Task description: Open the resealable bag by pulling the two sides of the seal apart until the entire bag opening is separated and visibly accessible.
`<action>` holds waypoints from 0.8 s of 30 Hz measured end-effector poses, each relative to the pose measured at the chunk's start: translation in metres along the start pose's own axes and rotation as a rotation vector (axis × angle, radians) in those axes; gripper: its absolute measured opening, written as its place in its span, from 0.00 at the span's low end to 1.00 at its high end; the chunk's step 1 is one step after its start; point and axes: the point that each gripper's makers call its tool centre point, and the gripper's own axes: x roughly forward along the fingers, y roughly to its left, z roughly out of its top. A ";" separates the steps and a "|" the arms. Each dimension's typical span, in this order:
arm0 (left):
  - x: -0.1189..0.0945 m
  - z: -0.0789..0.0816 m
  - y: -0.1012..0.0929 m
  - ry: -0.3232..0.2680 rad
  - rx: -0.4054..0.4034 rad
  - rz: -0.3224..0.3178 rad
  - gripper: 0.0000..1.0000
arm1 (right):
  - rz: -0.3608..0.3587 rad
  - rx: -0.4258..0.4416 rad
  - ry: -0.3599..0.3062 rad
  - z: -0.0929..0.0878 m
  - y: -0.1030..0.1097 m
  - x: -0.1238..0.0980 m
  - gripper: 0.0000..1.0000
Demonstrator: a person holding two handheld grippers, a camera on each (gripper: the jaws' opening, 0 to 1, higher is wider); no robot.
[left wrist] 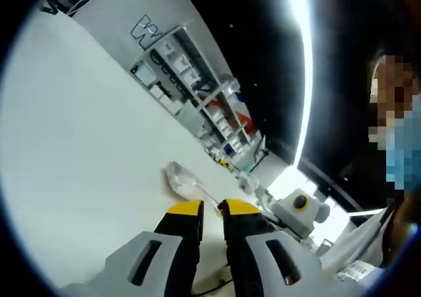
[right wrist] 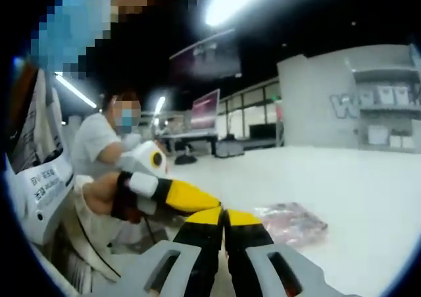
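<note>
Lying flat on the white table, the resealable bag sat just ahead and to the right of the right gripper, apart from its tips. That spot looked deliberate: a bag left flat on a bare surface gives both tools room to come at the seal from opposite sides. Through the right gripper view it read as a crinkled clear pouch with reddish contents showing through the film, its surface catching light in small creases. From the left gripper view the bag appeared as a pale, glossy, wrinkled lump just past the yellow tips, its edge hard to trace against the white top.

Jaws on the right gripper stood nearly together, only a thin dark line between the yellow-capped tips, with nothing between them. The left gripper held its jaws narrow too, a slim gap showing and nothing pinched. Seen from the right gripper view, that same left gripper reached in from the left, its yellow tip just beside the right one, a hand wrapped round its grip. Both tools seemed gathered close to the bag's near edge, likely to take one lip of the seal each.

Each jaw was black, hard-looking plastic with a yellow end, mounted on smooth grey bodies. Whether the seal was shut could not be told.

Grey shelving with small boxes stood beyond the table.
</note>
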 end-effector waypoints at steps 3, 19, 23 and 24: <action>0.000 -0.001 -0.004 0.009 0.009 -0.001 0.08 | 0.002 0.006 -0.006 0.004 0.001 -0.002 0.00; 0.005 -0.001 -0.006 0.016 0.009 -0.018 0.01 | 0.008 -0.006 0.001 0.003 -0.001 -0.001 0.00; 0.006 -0.003 -0.001 0.024 0.011 -0.020 0.00 | 0.009 -0.010 0.004 -0.001 -0.003 0.000 0.00; 0.007 -0.004 -0.001 0.025 0.013 -0.020 0.00 | 0.008 -0.010 0.004 -0.001 -0.003 0.000 0.00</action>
